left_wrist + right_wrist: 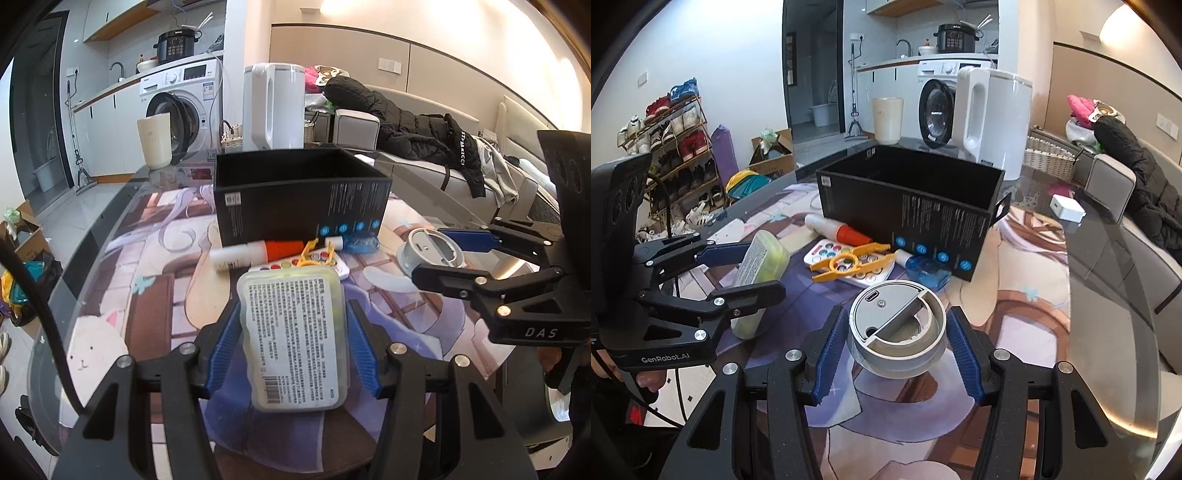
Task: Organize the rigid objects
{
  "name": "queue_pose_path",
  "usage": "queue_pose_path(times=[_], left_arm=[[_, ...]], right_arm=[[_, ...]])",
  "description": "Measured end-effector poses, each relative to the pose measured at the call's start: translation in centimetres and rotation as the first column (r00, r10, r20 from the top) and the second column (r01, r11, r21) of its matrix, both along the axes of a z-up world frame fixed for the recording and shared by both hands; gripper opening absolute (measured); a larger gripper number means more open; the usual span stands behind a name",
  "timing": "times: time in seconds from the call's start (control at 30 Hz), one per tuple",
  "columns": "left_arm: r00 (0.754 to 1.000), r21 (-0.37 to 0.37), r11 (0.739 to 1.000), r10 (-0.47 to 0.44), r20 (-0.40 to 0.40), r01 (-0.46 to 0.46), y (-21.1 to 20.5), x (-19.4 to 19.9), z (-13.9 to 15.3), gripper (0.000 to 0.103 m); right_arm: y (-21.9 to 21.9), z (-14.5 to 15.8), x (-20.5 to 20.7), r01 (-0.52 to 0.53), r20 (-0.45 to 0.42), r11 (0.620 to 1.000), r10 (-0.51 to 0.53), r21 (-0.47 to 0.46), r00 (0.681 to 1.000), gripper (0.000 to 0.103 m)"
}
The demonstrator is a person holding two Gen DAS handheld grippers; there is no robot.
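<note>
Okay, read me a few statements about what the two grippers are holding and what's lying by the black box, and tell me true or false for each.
1. The left gripper holds a yellow-green case. True.
2. The right gripper is empty. False: it holds a grey round device.
3. The black box is closed. False: its top is open.
4. A yellow plastic tool lies on the remote. True.

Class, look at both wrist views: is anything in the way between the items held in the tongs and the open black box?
On the table, yes: the remote, yellow tool, orange-capped tube and blue item lie before the black box. The green case and grey round device look lifted; nothing visible blocks a path over that clutter to the open top.
</note>
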State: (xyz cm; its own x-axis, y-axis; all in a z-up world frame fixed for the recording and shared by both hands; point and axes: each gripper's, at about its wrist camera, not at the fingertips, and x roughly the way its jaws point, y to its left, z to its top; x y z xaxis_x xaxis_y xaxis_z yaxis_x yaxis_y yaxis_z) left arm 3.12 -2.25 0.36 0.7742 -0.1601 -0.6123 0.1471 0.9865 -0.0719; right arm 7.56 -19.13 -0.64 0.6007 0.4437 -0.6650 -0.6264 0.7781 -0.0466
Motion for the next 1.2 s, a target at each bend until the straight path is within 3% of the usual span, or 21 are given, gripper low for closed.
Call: queue_pose_path(times=[0.6,1.2], left_arm=[[0.995,-0.003,1.0,0.021,0.102,-0.02,-0.2,0.4,5.2,0.055],[0.99,-0.001,1.0,0.029,0.136,-0.029,0.8,2.9,7.9,0.055]], right_arm=[[-1.8,6.3,-2.1,-0.007,0.153,0.996,-0.007,0.089,0.988,0.056],[-1.0,9.1,-1.3,-0.021,0.196,0.99,-0.006,0.137,0.981,0.056]])
